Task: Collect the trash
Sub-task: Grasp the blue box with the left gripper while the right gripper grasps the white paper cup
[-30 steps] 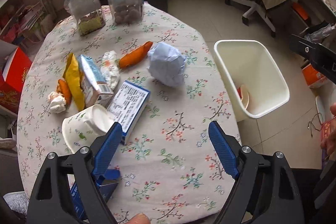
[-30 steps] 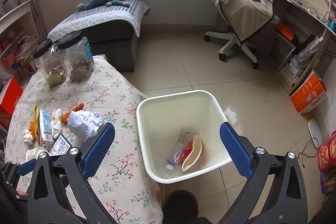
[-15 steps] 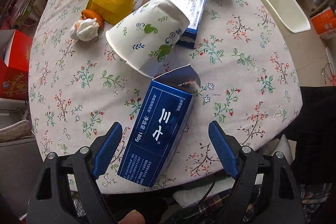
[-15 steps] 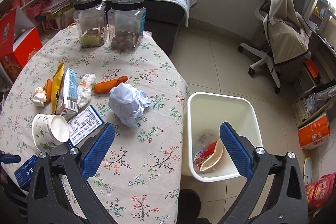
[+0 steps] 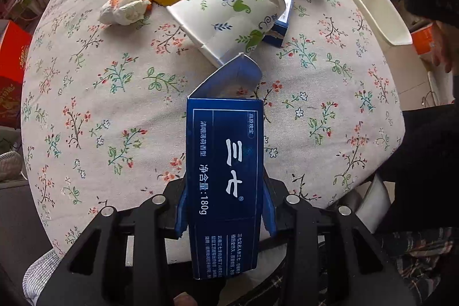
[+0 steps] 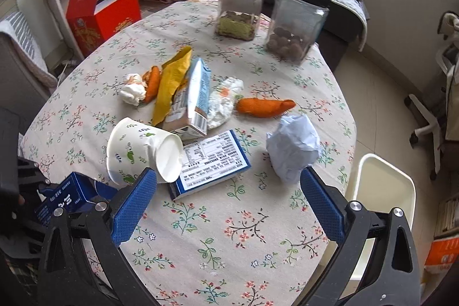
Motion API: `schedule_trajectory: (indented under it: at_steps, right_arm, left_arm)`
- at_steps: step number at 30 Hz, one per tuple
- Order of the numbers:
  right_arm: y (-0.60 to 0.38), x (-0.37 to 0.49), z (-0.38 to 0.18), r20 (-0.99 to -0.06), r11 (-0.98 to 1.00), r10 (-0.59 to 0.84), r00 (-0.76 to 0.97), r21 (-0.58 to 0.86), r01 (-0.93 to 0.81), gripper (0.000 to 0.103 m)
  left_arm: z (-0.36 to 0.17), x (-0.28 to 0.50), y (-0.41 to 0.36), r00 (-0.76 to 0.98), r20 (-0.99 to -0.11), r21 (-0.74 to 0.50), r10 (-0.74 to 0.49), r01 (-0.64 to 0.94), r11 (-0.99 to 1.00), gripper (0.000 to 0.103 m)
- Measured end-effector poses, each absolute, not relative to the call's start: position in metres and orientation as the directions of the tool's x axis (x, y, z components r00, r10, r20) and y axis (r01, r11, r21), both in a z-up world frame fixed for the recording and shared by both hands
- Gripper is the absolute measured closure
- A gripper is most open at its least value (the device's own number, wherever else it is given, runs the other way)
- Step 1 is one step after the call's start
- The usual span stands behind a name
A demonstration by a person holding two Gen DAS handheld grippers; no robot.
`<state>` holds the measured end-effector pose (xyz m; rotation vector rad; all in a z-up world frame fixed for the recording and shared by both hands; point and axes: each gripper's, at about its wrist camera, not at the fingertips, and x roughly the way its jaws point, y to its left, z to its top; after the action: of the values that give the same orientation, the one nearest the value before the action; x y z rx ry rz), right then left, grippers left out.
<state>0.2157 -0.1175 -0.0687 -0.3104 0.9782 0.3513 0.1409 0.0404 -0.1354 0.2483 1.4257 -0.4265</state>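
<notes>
Blue carton (image 5: 223, 177): dark, long, white lettering, end flap open; pinched between the left gripper (image 5: 225, 215) jaws, at the near edge of the tabletop (image 5: 114, 105).
Left jaws: just closed in, blue pads pressed against both long sides of the carton.
Right gripper (image 6: 228, 208): jaws spread wide, nothing between them, hanging over the tabletop near its edge.
Paper cup (image 6: 143, 152): on its side, leaf print, mouth partly over a flat white-and-blue box (image 6: 210, 164).
Crumpled paper ball (image 6: 292, 151): pale blue-white, just beyond the right pad, close to the bin side of the tabletop.
Middle cluster: yellow wrapper (image 6: 172, 85), light blue milk carton (image 6: 195, 99) leaning on it, two tissue wads, two orange pieces.
Far edge: two clear jars (image 6: 239, 2) with black lids, standing side by side.
Bin (image 6: 381, 191): cream, on the floor just beside the tabletop; contents out of sight.
</notes>
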Motion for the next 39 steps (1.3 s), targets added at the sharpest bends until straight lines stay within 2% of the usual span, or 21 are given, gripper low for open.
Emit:
schedule_trajectory:
  at_steps: [3, 5, 11, 14, 26, 34, 35, 37, 38, 39]
  right_arm:
    - [-0.095, 0.210, -0.072, -0.844, 0.839, 0.169, 0.508, -0.147, -0.523, 0.007]
    - [-0.085, 0.211, -0.080, -0.864, 0.837, 0.142, 0.484, -0.156, -0.525, 0.007]
    - [-0.066, 0.214, -0.090, -0.886, 0.912, 0.221, 0.408, 0.040, -0.407, 0.007]
    - [-0.053, 0.214, -0.098, -0.889, 0.941, 0.147, 0.435, -0.010, -0.338, 0.007]
    - [-0.022, 0.218, -0.123, -0.886, 0.951, -0.038, 0.463, -0.175, -0.256, 0.007]
    - [-0.012, 0.223, -0.140, -0.894, 0.936, -0.075, 0.442, -0.216, -0.276, 0.007]
    - [-0.013, 0.222, -0.139, -0.890, 0.939, -0.068, 0.452, -0.209, -0.271, 0.008]
    - [-0.014, 0.223, -0.133, -0.890, 0.945, -0.037, 0.454, -0.178, -0.273, 0.016]
    - [-0.015, 0.223, -0.132, -0.892, 0.946, -0.024, 0.451, -0.166, -0.278, 0.025]
    - [-0.016, 0.223, -0.130, -0.892, 0.947, -0.014, 0.452, -0.157, -0.280, 0.026]
  left_arm:
    - [-0.119, 0.142, 0.076, 0.139, -0.973, -0.126, -0.186, 0.353, 0.927, 0.063]
    - [-0.112, 0.150, 0.101, 0.179, -0.965, -0.136, -0.192, 0.282, 0.950, 0.063]
    - [-0.107, 0.171, 0.139, 0.231, -0.950, -0.182, -0.208, 0.132, 0.974, 0.063]
    - [-0.106, 0.179, 0.140, 0.245, -0.941, -0.214, -0.234, 0.106, 0.971, 0.063]
    - [-0.109, 0.185, 0.144, 0.245, -0.935, -0.240, -0.256, 0.095, 0.966, 0.062]
    - [-0.110, 0.186, 0.145, 0.249, -0.932, -0.246, -0.262, 0.093, 0.965, 0.062]
    - [-0.109, 0.186, 0.146, 0.253, -0.931, -0.248, -0.264, 0.091, 0.964, 0.062]
    - [-0.107, 0.187, 0.148, 0.265, -0.927, -0.252, -0.265, 0.084, 0.964, 0.062]
    - [-0.106, 0.187, 0.148, 0.271, -0.925, -0.255, -0.267, 0.081, 0.964, 0.062]
    - [-0.105, 0.188, 0.149, 0.274, -0.923, -0.257, -0.269, 0.080, 0.963, 0.062]
